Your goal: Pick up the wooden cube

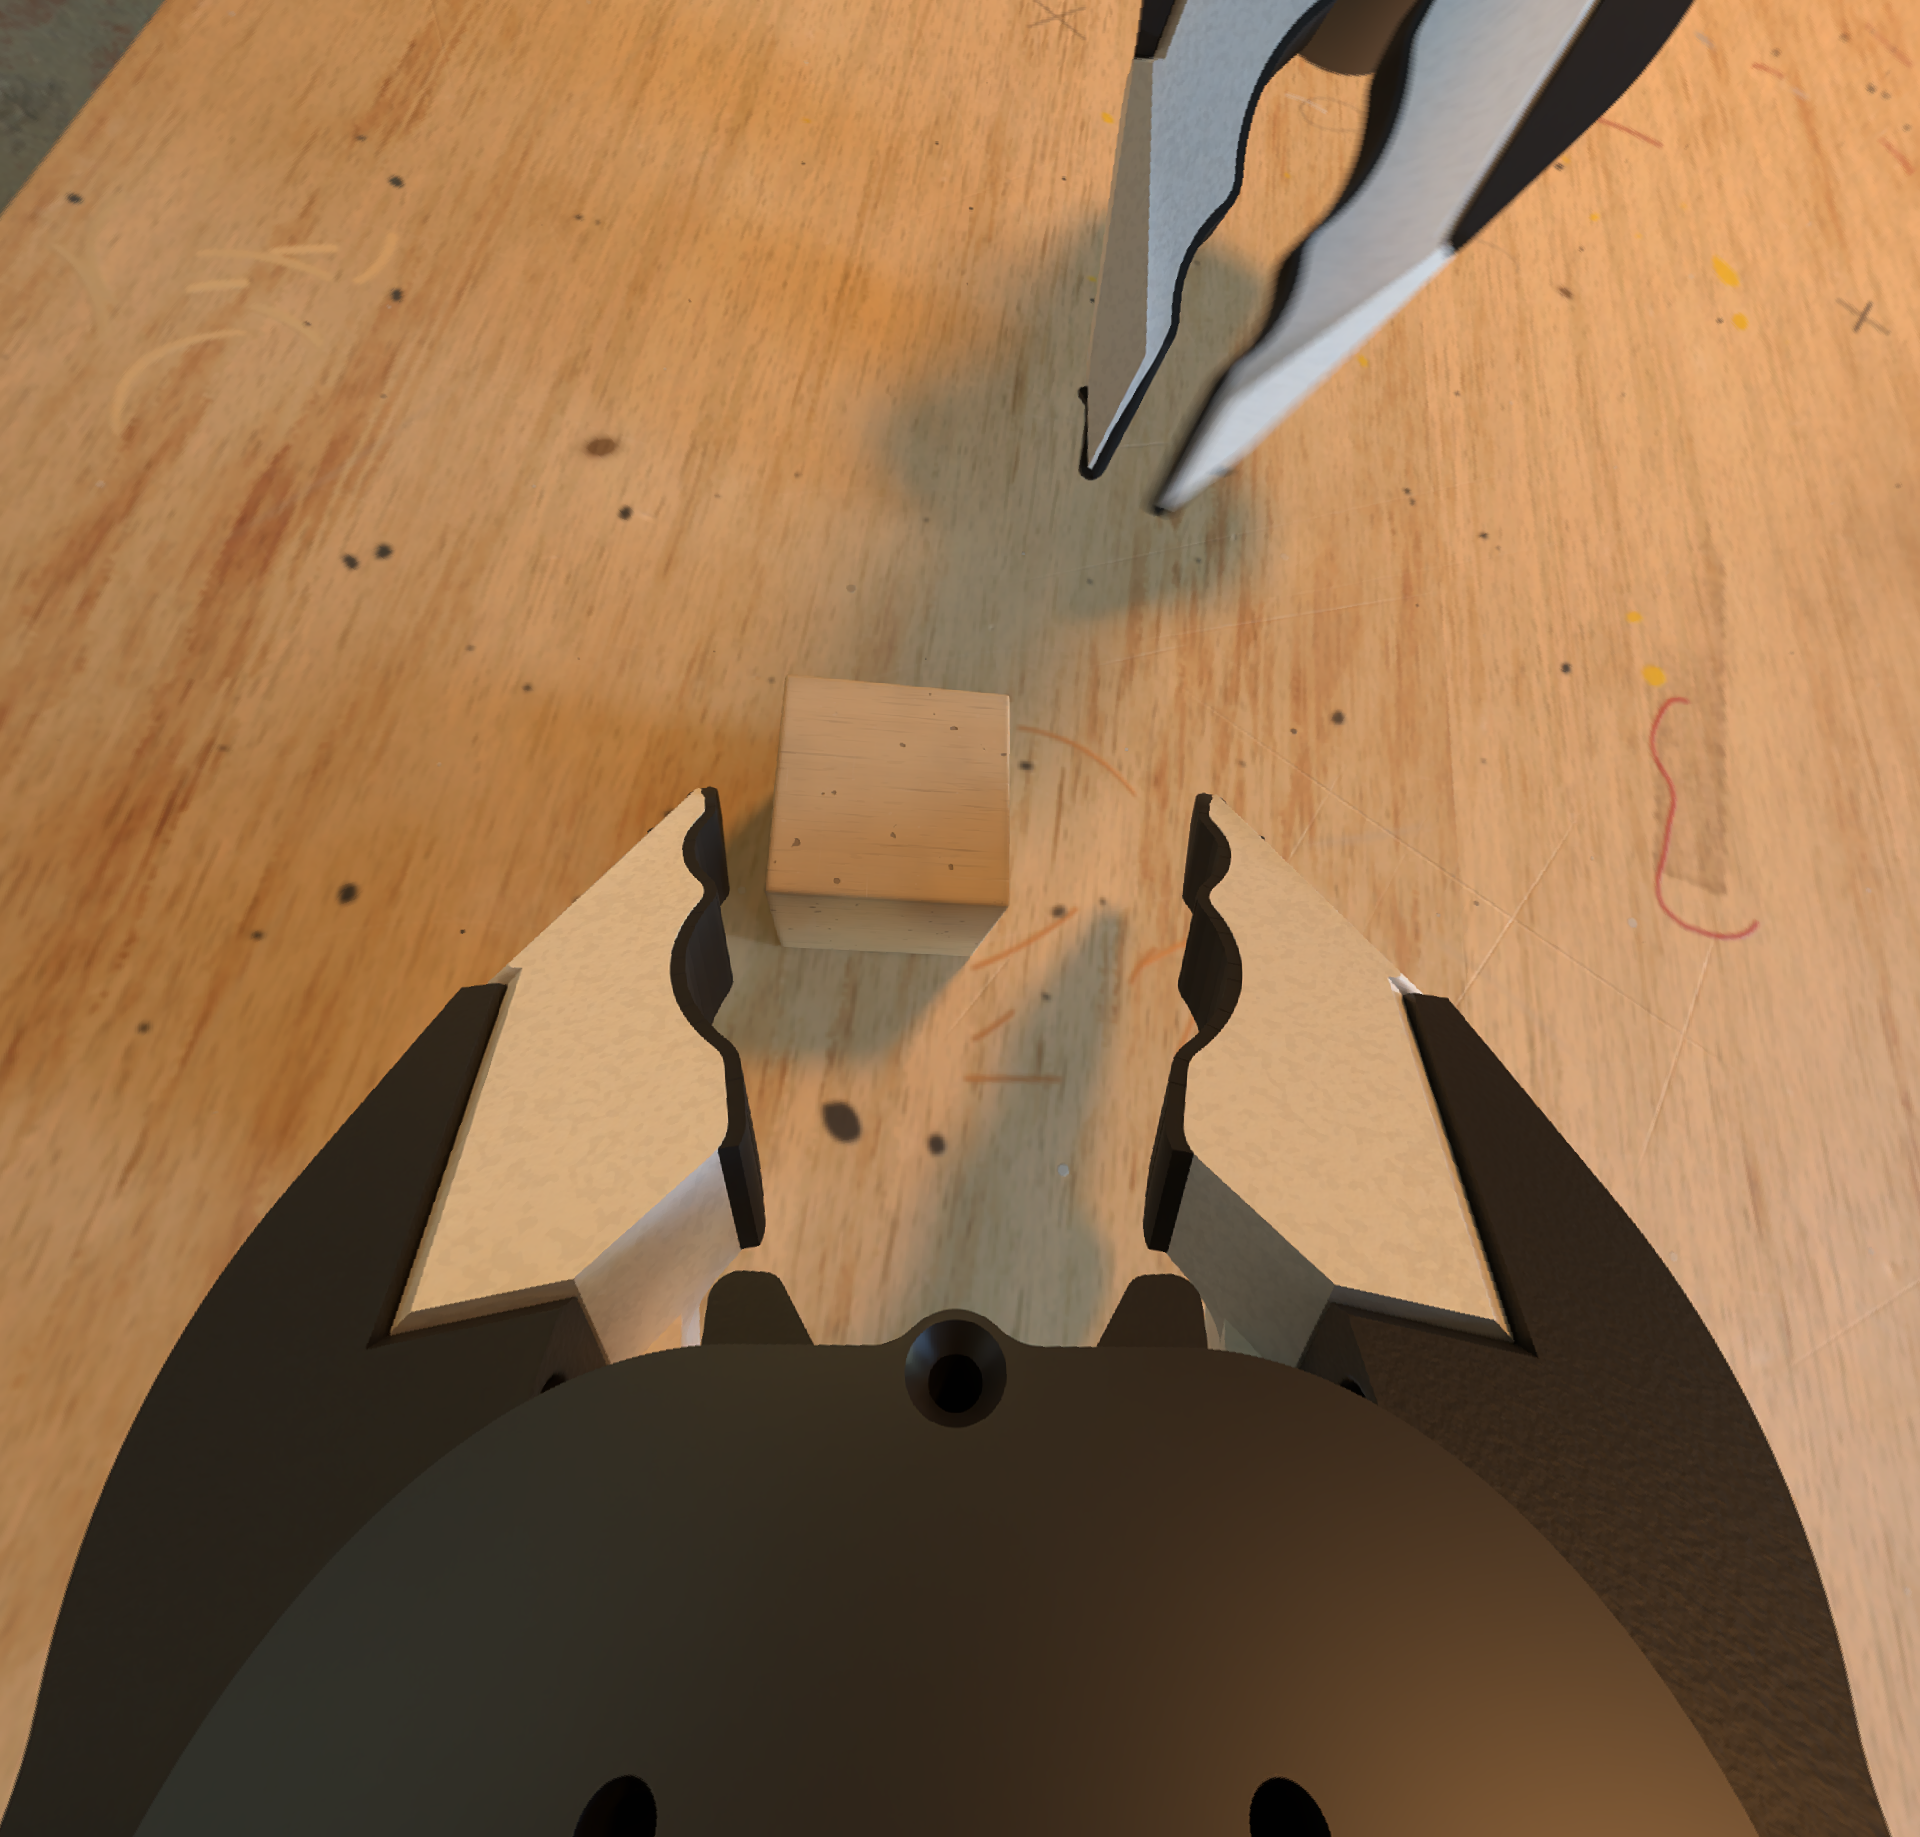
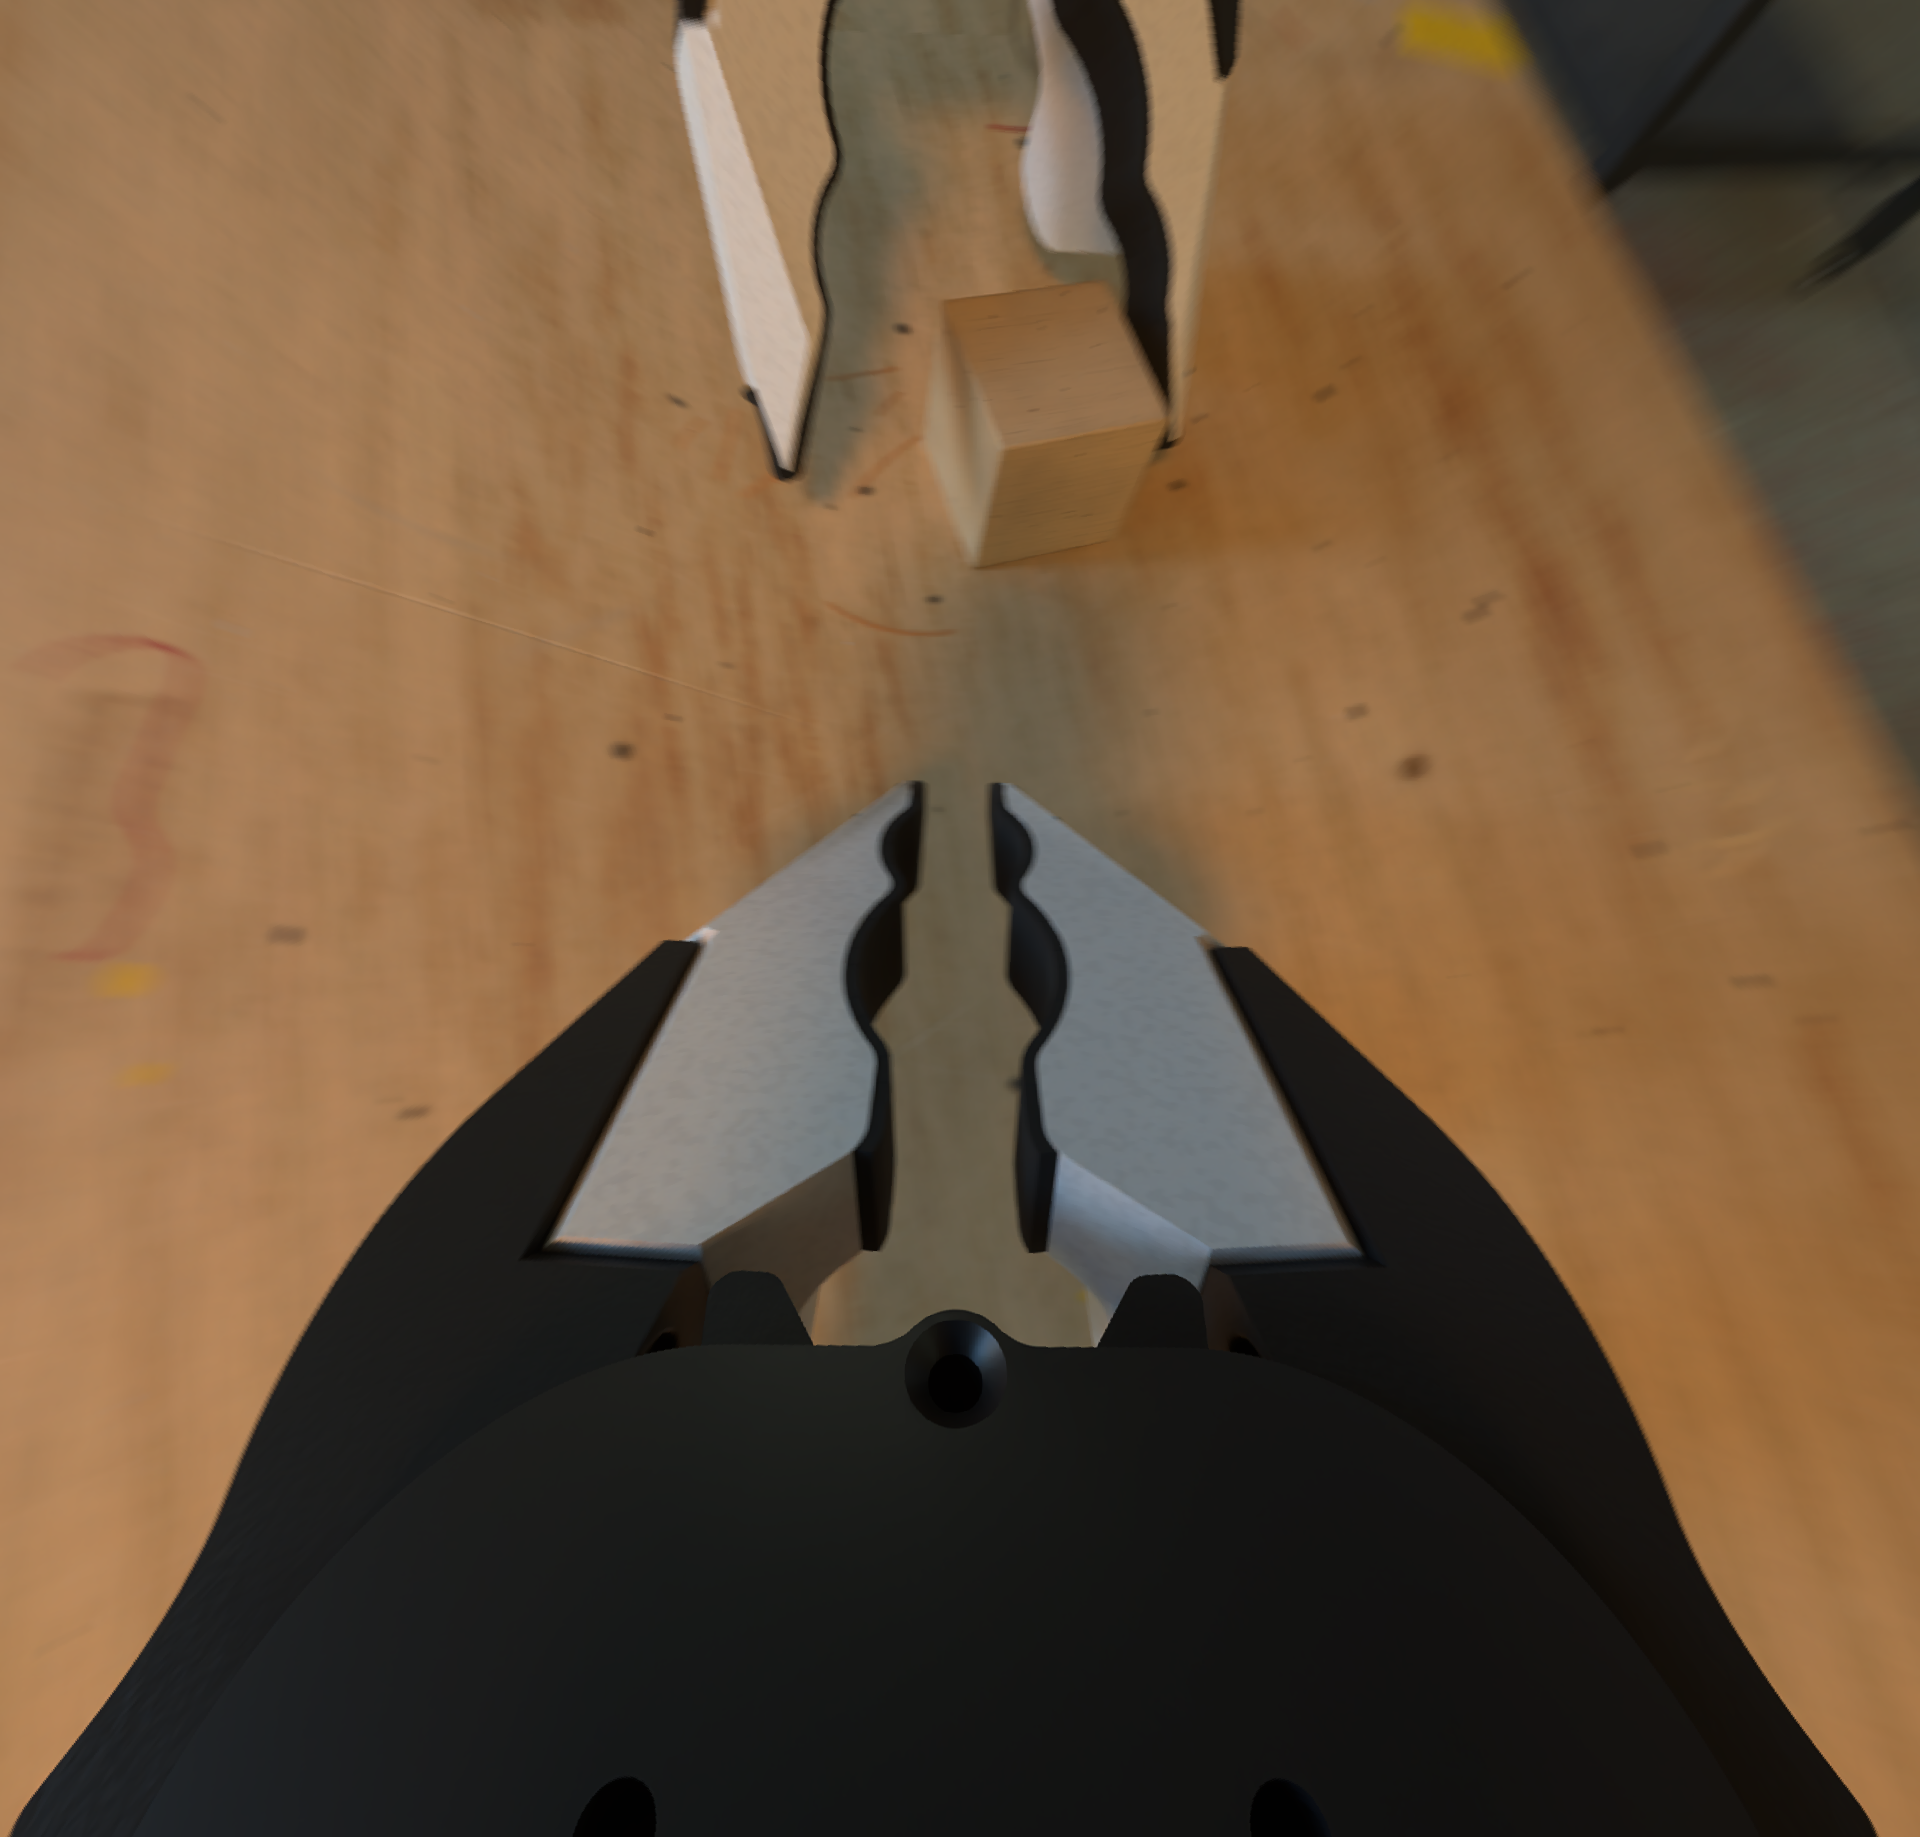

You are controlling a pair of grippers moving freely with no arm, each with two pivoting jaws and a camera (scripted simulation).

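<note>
The wooden cube rests on the wooden tabletop. My left gripper is open, low over the table, with its fingertips on either side of the cube. The cube sits close to the left finger and well apart from the other one. In the right wrist view the cube stands between the left gripper's fingers, against the right-hand one. My right gripper faces the cube from the far side, empty, with only a narrow slit between its fingers. It also shows in the left wrist view, tips near the table.
The tabletop is scuffed, with pen marks and dark spots. Its edge runs along the upper left in the left wrist view, with grey floor beyond. In the right wrist view the edge runs along the upper right, with a dark frame beyond.
</note>
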